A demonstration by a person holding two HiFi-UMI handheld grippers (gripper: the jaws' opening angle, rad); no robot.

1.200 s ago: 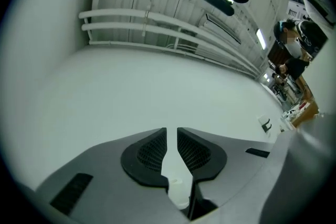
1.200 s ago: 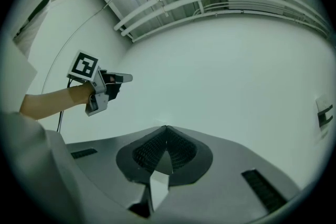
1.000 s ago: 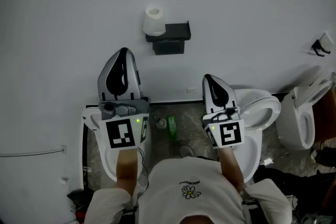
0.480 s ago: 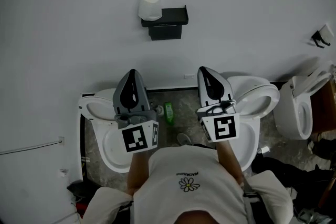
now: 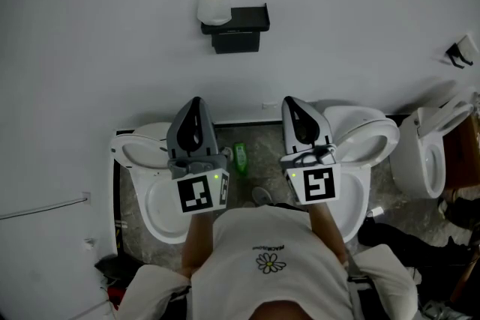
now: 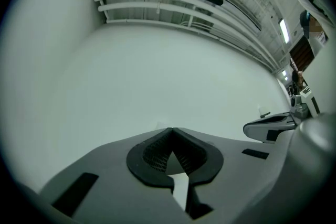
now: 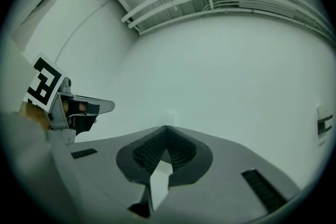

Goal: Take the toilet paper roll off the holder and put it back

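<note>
1. Left gripper [image 5: 196, 104] and right gripper [image 5: 289, 103] are level and side by side. Both have jaws pressed together with nothing in them.
2. Below are 2 toilets [image 5: 133, 154] and a green bottle [image 5: 241, 158], so low room is crowded. The air ahead is open.
3. The toilet paper roll [image 5: 214, 2] stands upright at the left edge of the black holder [image 5: 246, 20] on the wall [image 5: 97, 49], well apart from both grippers.
4. This fits either a roll waiting to come off or one already back. If gripped, it looks soft, so squeeze lightly and mind that edge.

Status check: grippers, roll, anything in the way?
Left gripper shut, empty. Right gripper shut, empty. Toilet paper roll upright on black holder, untouched. Path to it clear.
</note>
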